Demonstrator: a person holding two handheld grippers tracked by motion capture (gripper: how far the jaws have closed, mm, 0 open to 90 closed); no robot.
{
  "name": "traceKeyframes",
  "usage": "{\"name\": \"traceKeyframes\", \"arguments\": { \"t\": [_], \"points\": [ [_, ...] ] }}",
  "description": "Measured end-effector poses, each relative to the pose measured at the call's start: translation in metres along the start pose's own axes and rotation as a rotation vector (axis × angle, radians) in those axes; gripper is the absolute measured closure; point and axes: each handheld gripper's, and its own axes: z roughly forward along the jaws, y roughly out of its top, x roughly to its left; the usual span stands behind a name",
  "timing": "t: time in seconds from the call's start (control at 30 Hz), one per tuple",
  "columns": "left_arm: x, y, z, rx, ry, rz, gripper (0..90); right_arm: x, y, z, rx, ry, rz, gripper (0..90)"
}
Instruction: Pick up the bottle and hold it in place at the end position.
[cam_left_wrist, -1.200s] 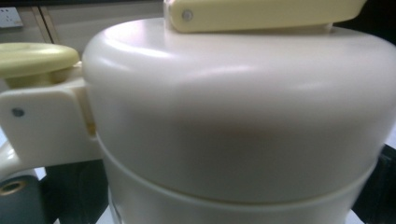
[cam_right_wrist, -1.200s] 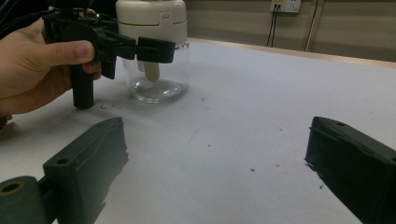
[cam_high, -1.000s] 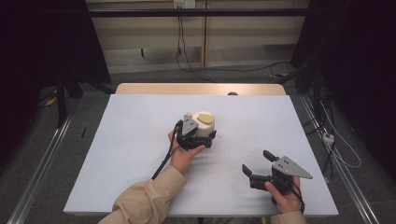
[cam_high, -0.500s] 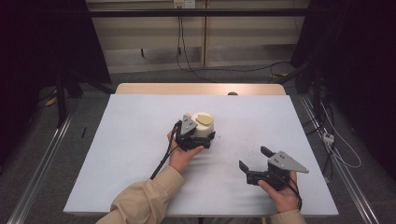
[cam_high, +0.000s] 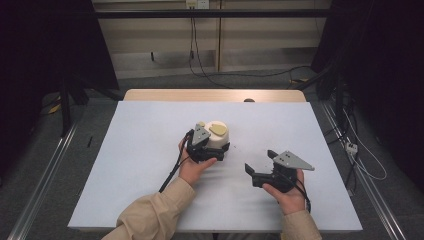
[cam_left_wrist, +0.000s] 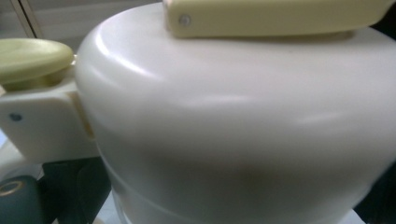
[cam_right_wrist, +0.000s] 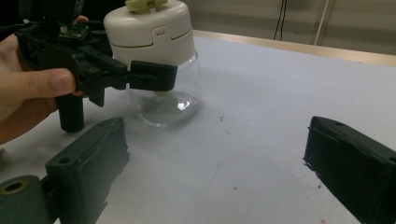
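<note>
Gripping the clear jar (cam_right_wrist: 163, 100) just under its cream lid (cam_high: 218, 134), the left tongs (cam_high: 214, 153) steady it upright near the middle of the table (cam_high: 125, 165), while the right tongs (cam_high: 260, 167) hover released toward the near right corner, well apart from it. This looks like the bracing step; next, I judge, the right tongs must reach the lid's yellow-green handle (cam_right_wrist: 145, 4) without tipping the jar.

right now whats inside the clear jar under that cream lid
Through the jar's clear glass only the white table shows; it looks empty. The cream lid and the left gripper's jaws hide the upper part.
</note>
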Motion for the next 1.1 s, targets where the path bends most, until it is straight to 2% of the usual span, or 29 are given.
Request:
{"name": "traceKeyframes", "arguments": {
  "t": [0.13,0.33,0.5,0.7,0.77,0.83,1.0,1.1],
  "points": [
    [0.0,0.0,-0.002,-0.002,0.0,0.001,4.6,-0.001,0.006,0.007,0.002,0.0,0.019,5.4],
    [0.0,-0.001,-0.003,-0.004,-0.004,-0.003,4.7,0.0,0.014,0.015,0.017,0.0,0.002,5.5],
    [-0.001,-0.002,-0.003,-0.01,-0.009,0.002,4.7,0.004,0.024,0.021,0.025,0.027,0.0,11.6],
    [-0.001,-0.002,-0.002,-0.009,-0.01,0.001,4.7,0.007,0.033,0.028,0.032,0.053,0.002,36.6],
    [-0.001,-0.002,-0.002,-0.008,-0.006,0.002,4.7,0.007,0.036,0.03,0.033,0.062,0.006,42.1],
    [-0.001,-0.002,-0.002,-0.007,-0.006,0.005,4.7,0.009,0.039,0.032,0.035,0.085,0.005,50.3],
    [-0.002,-0.002,-0.002,-0.008,-0.002,0.007,4.8,0.011,0.047,0.037,0.045,0.097,-0.005,59.6],
    [-0.002,-0.002,-0.001,-0.006,-0.002,0.008,4.8,0.012,0.051,0.041,0.053,0.12,0.006,64.2]
  ]
}}
